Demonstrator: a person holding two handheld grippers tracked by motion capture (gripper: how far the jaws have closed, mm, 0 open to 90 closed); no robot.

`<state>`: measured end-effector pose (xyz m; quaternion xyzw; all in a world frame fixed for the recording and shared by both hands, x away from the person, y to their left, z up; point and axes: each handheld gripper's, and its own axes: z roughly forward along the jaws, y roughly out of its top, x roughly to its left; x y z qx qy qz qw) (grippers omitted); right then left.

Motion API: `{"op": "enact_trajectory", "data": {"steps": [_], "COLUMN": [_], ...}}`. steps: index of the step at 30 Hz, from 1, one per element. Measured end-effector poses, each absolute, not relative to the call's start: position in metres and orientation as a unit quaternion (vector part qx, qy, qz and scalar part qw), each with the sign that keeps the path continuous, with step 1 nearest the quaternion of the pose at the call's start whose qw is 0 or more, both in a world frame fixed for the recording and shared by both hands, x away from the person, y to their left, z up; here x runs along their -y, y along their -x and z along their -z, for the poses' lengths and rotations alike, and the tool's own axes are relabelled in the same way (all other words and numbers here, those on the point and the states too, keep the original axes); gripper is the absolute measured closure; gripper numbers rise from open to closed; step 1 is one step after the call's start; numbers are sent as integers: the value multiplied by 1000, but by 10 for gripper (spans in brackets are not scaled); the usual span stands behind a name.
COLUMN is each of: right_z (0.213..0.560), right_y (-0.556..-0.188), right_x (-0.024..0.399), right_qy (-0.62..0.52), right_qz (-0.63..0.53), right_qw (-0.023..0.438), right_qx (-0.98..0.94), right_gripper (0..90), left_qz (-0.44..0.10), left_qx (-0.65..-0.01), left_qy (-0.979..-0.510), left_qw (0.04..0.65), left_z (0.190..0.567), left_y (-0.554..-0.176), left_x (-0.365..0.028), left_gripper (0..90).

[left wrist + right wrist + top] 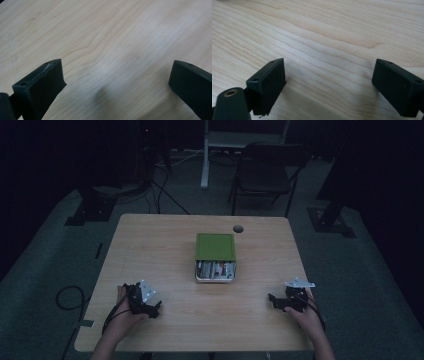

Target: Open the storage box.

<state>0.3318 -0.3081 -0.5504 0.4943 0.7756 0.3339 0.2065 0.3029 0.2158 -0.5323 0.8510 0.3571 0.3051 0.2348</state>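
High view: the green-lidded box (215, 256) is sitting near the middle of the bench (165, 235), its lid slid back so the near end is showing contents, possibly pens or small tools, though the dim light is making them too hard to name. The left gripper (156, 309) is resting at the near left of the bench and the right gripper (273, 300) at the near right, both well apart from the box and neither touching it. A round hole (238, 228) is sitting in the bench beyond the box; a folding chair (265, 170) is standing farther back on the floor. Left gripper view: its two black fingers (42, 85) are standing wide, nothing between them, bare wood grain below. Right gripper view: its fingers (268, 82) are likewise spread wide over bare bench, holding nothing. Judgement: work on the box is looking barely begun. The lid is partly open, but nothing is lying out on the bench, and both grippers are waiting empty at the near edge. Reaching in, gripping the box or its contents, and any moving all appear left to do.
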Motion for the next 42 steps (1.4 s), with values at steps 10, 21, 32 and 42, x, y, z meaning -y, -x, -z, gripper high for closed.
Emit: {"op": "enact_trajectory", "data": {"steps": [10,21,32,42], "right_z": [550,550,550,550], "right_y": [-332,-332,-332,-332], "right_x": [308,308,308,308], "right_qy": [-494,-494,-494,-494], "right_qz": [-334,-334,-334,-334], "right_qw": [206,207,207,206], "right_qx": [-776,-775,-776,-776], "right_gripper": [111,111,111,111], "left_qz": [-328,-344,-376,-383], "left_qx": [-309,-264,-198,-152], "left_qy": [-864,-876,-884,-891], "left_qw": [224,211,193,192], "left_z": [530,530,524,527], "left_y": [-303,-302,-294,-289], "left_x": [-192,-169,-138,-115], "left_gripper": [2,2,2,2]}}
